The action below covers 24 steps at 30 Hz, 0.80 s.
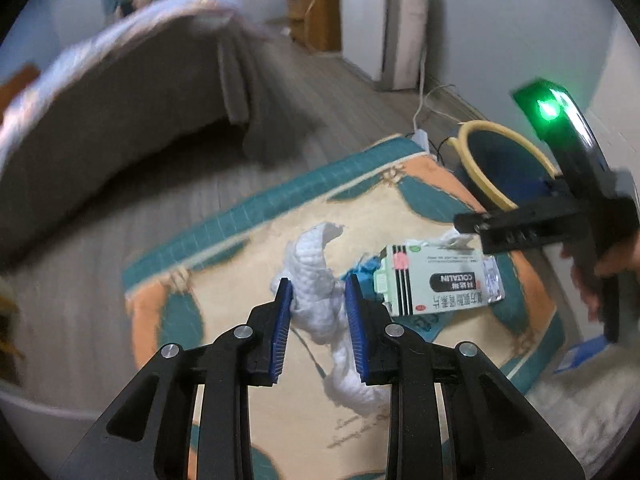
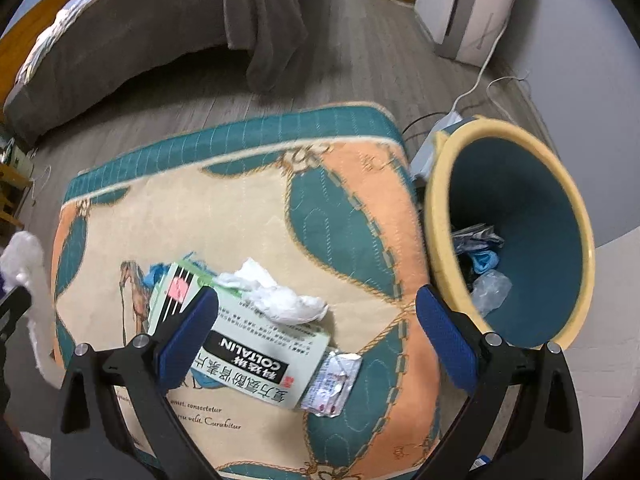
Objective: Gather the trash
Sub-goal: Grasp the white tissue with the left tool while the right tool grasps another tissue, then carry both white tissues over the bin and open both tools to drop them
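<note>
My left gripper [image 1: 319,284] is shut on a long white paper towel [image 1: 316,264], which hangs off the patterned mat [image 1: 256,280]; its end also shows at the left edge of the right wrist view as the paper towel [image 2: 28,264]. My right gripper [image 2: 318,300] stands open over a green-white medicine box [image 2: 248,344] with a foil blister pack [image 2: 334,384] at its end. A crumpled white tissue [image 2: 276,296] lies on the box. A blue scrap [image 2: 156,270] peeks out from behind the box. The yellow-rimmed bin [image 2: 440,216], to the mat's right, holds some trash [image 2: 484,280].
A bed with a grey cover [image 2: 140,40] stands behind the mat on the wooden floor. A white appliance [image 2: 468,4] and a power strip with cables [image 2: 448,120] sit near the wall behind the bin. A hand [image 1: 600,276] holds the right tool.
</note>
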{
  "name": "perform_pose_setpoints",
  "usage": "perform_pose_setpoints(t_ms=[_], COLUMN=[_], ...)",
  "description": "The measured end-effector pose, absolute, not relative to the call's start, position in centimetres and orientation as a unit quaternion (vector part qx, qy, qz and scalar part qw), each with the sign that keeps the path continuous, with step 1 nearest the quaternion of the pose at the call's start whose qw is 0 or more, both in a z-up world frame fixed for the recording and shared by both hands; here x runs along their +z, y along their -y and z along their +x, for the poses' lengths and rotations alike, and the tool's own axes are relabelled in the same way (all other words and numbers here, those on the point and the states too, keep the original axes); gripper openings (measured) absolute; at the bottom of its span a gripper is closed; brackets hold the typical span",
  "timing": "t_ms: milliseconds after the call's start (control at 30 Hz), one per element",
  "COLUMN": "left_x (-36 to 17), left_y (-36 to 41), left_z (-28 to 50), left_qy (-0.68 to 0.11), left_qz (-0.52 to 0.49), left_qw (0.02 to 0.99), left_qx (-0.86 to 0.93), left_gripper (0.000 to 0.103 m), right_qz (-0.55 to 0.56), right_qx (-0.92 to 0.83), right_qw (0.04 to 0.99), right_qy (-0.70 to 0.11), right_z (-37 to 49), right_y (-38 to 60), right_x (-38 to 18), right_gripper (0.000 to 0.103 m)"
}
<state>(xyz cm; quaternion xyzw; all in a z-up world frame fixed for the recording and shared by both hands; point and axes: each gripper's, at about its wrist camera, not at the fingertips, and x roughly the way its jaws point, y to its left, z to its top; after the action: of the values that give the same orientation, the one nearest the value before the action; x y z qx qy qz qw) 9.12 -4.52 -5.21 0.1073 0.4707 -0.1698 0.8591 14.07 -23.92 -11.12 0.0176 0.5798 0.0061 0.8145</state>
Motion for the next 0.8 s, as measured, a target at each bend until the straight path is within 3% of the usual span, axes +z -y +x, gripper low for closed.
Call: perform_pose_setpoints(t_ms=[67, 233, 267, 333, 400, 800], left_x=[-4.9, -4.8, -4.8, -4.7, -4.9, -4.0], left_y=[4.5, 4.0, 3.9, 3.9, 3.9, 3.5], left_z=[9.4, 9.9, 9.9, 9.8, 9.9, 9.9], left_qy=[-0.463, -0.462, -0.462, -0.461, -0.46, -0.446], left_qz=[0.109, 0.093, 0.093, 0.101, 0.106, 0.094], left_qw=[0.862, 0.863, 0.863, 0.862, 0.862, 0.872], left_qx=[-0.173, -0.183, -0.184, -0.184, -0.184, -0.176], left_gripper=[0.028, 0.028, 0.028, 0.028, 0.028, 0.028], right_qz=[0.018, 0.043, 0.05, 0.072, 0.082, 0.097], right_qx=[0.007, 0.013, 0.014, 0.017, 0.017, 0.037], right_qw=[0.813, 0.794, 0.791, 0.782, 0.78, 0.833], right_qy=[-0.582, -0.606, -0.61, -0.618, -0.621, -0.543], right_z=[14.2, 14.7, 14.7, 14.8, 14.7, 14.2], right_y=[23.7, 23.2, 23.2, 23.3, 23.4, 23.6], right_x=[-11.5, -13.4, -13.6, -14.2, -14.3, -8.1], right_gripper=[0.095, 0.076, 0.067, 0.034, 0.023, 0.018])
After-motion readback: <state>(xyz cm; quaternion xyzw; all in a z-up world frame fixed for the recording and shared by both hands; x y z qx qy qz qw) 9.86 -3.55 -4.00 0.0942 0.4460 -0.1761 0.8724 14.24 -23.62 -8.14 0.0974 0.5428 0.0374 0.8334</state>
